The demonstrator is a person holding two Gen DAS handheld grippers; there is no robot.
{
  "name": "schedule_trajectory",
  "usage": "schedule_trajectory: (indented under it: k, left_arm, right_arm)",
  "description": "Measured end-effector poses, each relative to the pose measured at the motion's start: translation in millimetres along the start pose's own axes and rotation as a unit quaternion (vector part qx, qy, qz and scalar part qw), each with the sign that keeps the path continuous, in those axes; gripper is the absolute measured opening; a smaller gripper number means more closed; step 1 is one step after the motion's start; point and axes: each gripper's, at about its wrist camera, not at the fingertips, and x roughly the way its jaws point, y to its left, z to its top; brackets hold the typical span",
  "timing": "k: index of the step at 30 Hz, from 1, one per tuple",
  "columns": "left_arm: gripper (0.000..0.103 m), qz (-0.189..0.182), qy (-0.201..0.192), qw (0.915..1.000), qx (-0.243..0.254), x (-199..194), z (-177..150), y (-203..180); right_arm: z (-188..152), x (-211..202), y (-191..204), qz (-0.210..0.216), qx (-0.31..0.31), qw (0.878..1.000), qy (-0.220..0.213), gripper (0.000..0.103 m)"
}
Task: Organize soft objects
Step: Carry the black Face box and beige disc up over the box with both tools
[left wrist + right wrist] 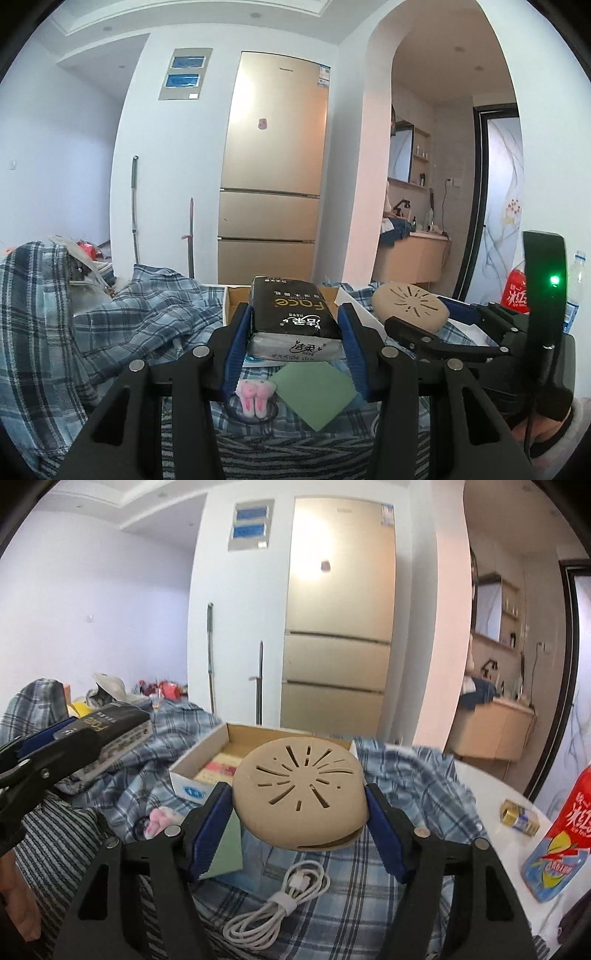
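While you are holding both tools above the table, one gold refrigerator (271, 177) is standing against the far wall, the largest item in view. One blue plaid cloth (369, 878) is covering the tabletop, and one open cardboard box (207, 760) is lying on it, well ahead of your grippers. Your left gripper (293, 325) is carrying one black tissue pack (291, 314), its blue pads pressing on the pack's two long sides and the pack lifted clear of the cloth. Your right gripper (299, 812) is carrying one round tan foam pad (299, 794) with slits cut in its top, clamped at its two edges and raised above the cloth, just in front of the box. One red-labelled drink bottle (561, 834) is standing at the right edge. One green square card (316, 389) is lying below the tissue pack. One white coiled cable (280, 908) is resting on the cloth below the foam pad. One small pink plush toy (255, 400) is lying beside the card.
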Motion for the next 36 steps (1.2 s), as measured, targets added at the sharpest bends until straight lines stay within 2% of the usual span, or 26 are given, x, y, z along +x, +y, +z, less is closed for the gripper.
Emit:
schedule_trajectory:
  k: [6, 11, 16, 21, 29, 33, 36]
  left_arm:
    - [0.05, 0.011, -0.006, 0.9999, 0.006, -4.4, 2.2, -2.3]
    - [0.05, 0.014, 0.003, 0.9999, -0.009, -12.3, 14.9, -2.7]
    - [0.05, 0.02, -0.023, 0.9993, 0.022, -22.0, 39.7, -7.1]
    - [0.05, 0.026, -0.045, 0.9984, 0.025, -30.5, 67.5, -11.2]
    - [0.05, 0.033, -0.067, 0.9966, 0.033, -21.6, 112.6, -21.0]
    - [0.05, 0.001, -0.062, 0.9972, 0.043, -8.2, 143.3, -28.3]
    - [0.05, 0.007, -0.087, 0.9951, 0.045, -1.5, 170.3, -33.5]
  right_arm:
    - [1.8, -2.2, 1.0, 0.002, 0.001, 1.0, -0.009, 0.071]
    - [4.4, -12.9, -0.9, -0.001, -0.001, 1.0, -0.026, 0.071]
    - [20.3, -26.9, 3.1, -0.013, -0.015, 0.998, -0.052, 0.072]
    - [47.6, -40.7, -4.9, 0.007, 0.01, 0.998, -0.055, 0.072]
    - [105.9, -58.0, -18.0, -0.012, 0.025, 0.994, -0.107, 0.072]
    - [140.6, -55.8, -25.5, -0.043, 0.035, 0.991, -0.122, 0.072]
    - [160.2, -55.9, -34.4, -0.052, 0.038, 0.989, -0.135, 0.072]
